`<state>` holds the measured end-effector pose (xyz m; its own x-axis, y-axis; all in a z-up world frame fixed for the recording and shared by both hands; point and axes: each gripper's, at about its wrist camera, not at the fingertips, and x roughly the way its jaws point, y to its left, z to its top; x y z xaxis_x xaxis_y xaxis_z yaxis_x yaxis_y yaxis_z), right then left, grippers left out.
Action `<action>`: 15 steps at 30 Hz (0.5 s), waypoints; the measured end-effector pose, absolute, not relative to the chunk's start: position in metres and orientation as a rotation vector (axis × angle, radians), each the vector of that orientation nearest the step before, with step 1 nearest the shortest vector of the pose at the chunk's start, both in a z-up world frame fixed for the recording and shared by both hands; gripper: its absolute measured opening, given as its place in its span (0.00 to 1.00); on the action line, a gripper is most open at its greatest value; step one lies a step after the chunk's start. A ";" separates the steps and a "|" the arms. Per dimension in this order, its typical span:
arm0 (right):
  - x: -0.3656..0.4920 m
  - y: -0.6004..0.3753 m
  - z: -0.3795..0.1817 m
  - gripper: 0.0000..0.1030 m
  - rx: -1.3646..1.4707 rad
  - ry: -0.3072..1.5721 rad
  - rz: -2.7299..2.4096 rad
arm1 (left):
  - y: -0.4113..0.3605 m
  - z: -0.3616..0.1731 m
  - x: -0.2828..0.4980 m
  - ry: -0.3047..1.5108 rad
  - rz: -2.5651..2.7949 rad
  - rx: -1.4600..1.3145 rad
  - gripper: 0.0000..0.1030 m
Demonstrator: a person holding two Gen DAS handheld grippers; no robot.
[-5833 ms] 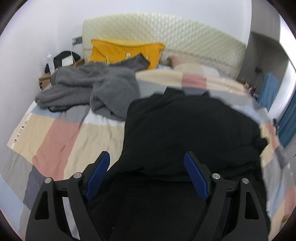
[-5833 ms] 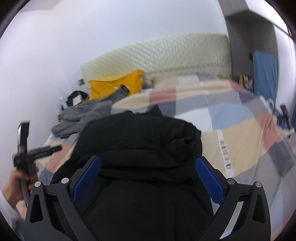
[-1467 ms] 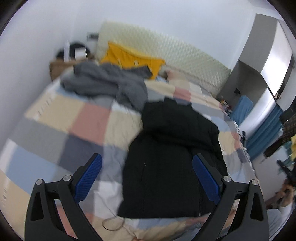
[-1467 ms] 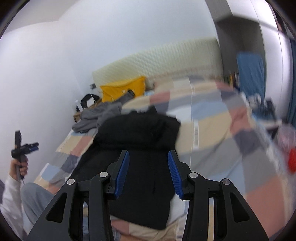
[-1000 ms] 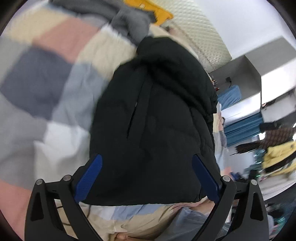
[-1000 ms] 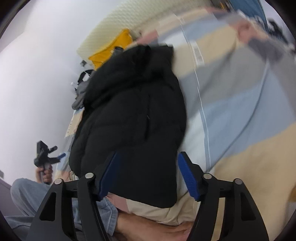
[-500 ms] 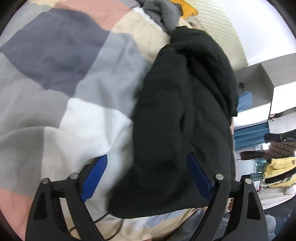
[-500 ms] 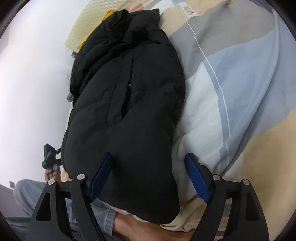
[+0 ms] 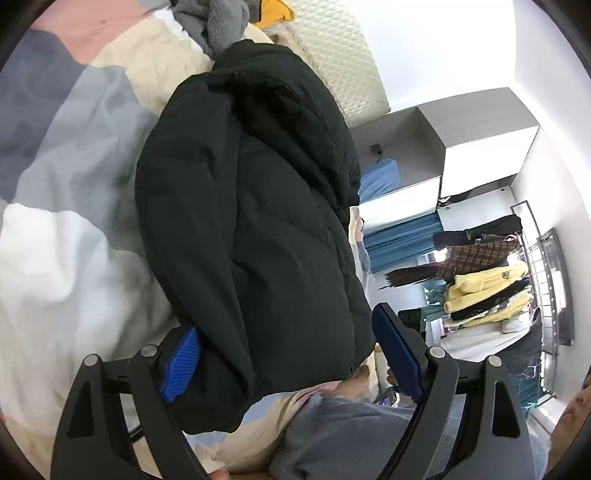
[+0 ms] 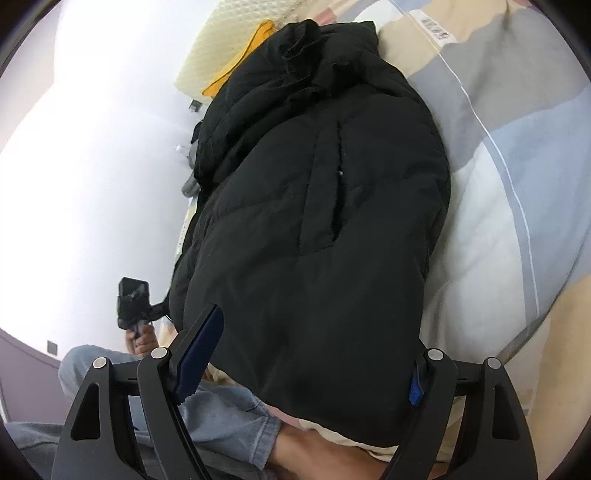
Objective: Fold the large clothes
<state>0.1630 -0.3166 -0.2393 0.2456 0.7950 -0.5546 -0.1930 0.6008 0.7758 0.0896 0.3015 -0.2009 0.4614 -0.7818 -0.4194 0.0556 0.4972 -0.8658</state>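
Note:
A black puffer jacket [image 9: 251, 206] lies folded lengthwise on the patchwork duvet [image 9: 66, 258], its hem at the near edge of the bed. My left gripper [image 9: 288, 354] is open, its blue pads straddling the hem's left corner. In the right wrist view the same jacket [image 10: 325, 221] fills the middle. My right gripper [image 10: 310, 354] is open wide, straddling the hem's right corner, one pad partly hidden under the fabric. The left gripper [image 10: 133, 302] shows small at the left in that view.
A grey garment [image 9: 210, 18] and a yellow pillow [image 9: 277, 11] lie near the quilted headboard [image 9: 332, 55]. A clothes rack [image 9: 491, 280] stands at the right. The person's jeans-clad leg [image 10: 221, 417] and bare foot [image 10: 332, 458] sit just below the bed edge.
Both grippers have dropped from looking across the bed to the jacket's near hem and moved in around it. The right gripper narrowed, then reopened wide.

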 end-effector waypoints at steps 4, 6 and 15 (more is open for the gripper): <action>0.161 -0.322 -0.262 0.80 0.658 1.186 0.707 | 0.297 -0.229 0.102 1.109 -0.462 -0.818 0.84; 0.158 -0.318 -0.268 0.80 0.619 1.210 0.693 | 0.294 -0.247 0.104 1.184 -0.409 -0.819 0.84; 0.168 -0.288 -0.223 0.29 0.511 1.117 0.736 | 0.284 -0.219 0.104 1.091 -0.451 -0.900 0.40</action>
<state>0.1678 -0.2885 -0.2227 0.2480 0.7485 -0.6150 -0.2692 0.6630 0.6985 0.1039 0.2845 -0.2189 0.4219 -0.7100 -0.5639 -0.1043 0.5798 -0.8080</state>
